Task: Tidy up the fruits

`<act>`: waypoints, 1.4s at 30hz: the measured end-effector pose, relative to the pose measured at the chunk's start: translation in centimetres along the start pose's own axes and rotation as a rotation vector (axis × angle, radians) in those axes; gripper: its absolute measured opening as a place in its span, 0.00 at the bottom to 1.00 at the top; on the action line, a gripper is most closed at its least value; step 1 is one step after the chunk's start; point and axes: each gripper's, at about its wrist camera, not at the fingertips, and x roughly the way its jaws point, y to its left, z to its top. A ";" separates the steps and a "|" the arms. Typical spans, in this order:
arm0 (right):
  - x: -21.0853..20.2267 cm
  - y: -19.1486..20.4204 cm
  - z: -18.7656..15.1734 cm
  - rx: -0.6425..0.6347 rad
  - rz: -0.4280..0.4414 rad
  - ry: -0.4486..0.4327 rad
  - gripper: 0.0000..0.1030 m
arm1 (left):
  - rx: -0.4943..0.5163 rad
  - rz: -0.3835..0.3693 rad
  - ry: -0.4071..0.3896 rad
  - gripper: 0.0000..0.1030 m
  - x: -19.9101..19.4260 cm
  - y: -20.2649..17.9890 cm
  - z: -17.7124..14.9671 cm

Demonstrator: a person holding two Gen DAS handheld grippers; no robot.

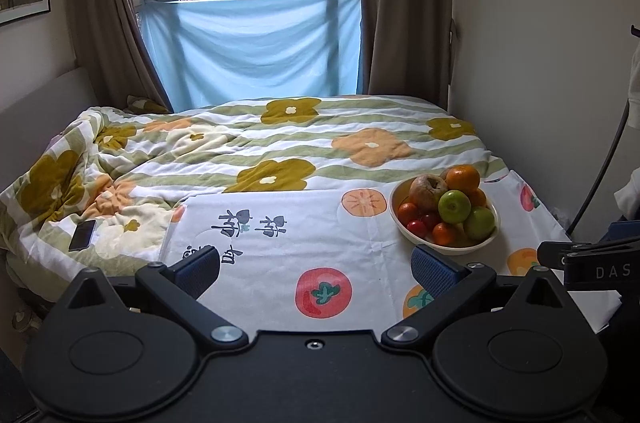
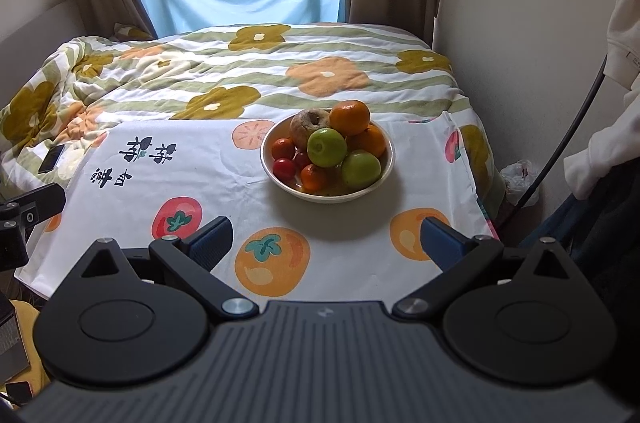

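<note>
A cream bowl (image 2: 384,171) stands on a fruit-print cloth (image 2: 224,179). It holds green apples (image 2: 327,147), oranges (image 2: 350,117), a brownish wrinkled fruit (image 2: 308,127) and small red tomatoes (image 2: 284,168), piled up. In the left wrist view the bowl (image 1: 400,223) is at the right, just beyond the right finger. My left gripper (image 1: 316,265) is open and empty over the cloth. My right gripper (image 2: 326,241) is open and empty, a short way in front of the bowl. The right gripper's body (image 1: 592,263) shows at the left wrist view's right edge.
The cloth lies over a table at the foot of a bed with a flower-print quilt (image 2: 248,71). A phone (image 1: 82,235) lies on the quilt at the left. A wall (image 2: 520,23), a cable (image 2: 568,127) and hanging white clothing (image 2: 624,23) are on the right.
</note>
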 end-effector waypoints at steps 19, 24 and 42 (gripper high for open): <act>-0.2 0.1 0.1 0.002 0.002 0.007 1.00 | 0.000 0.006 0.002 1.00 0.2 -0.2 0.2; 0.0 0.3 0.2 0.002 0.007 0.013 1.00 | -0.003 0.010 0.004 1.00 0.3 0.1 0.2; 0.0 0.6 0.1 0.003 0.007 0.014 1.00 | -0.019 -0.007 0.010 1.00 -0.2 0.5 -0.1</act>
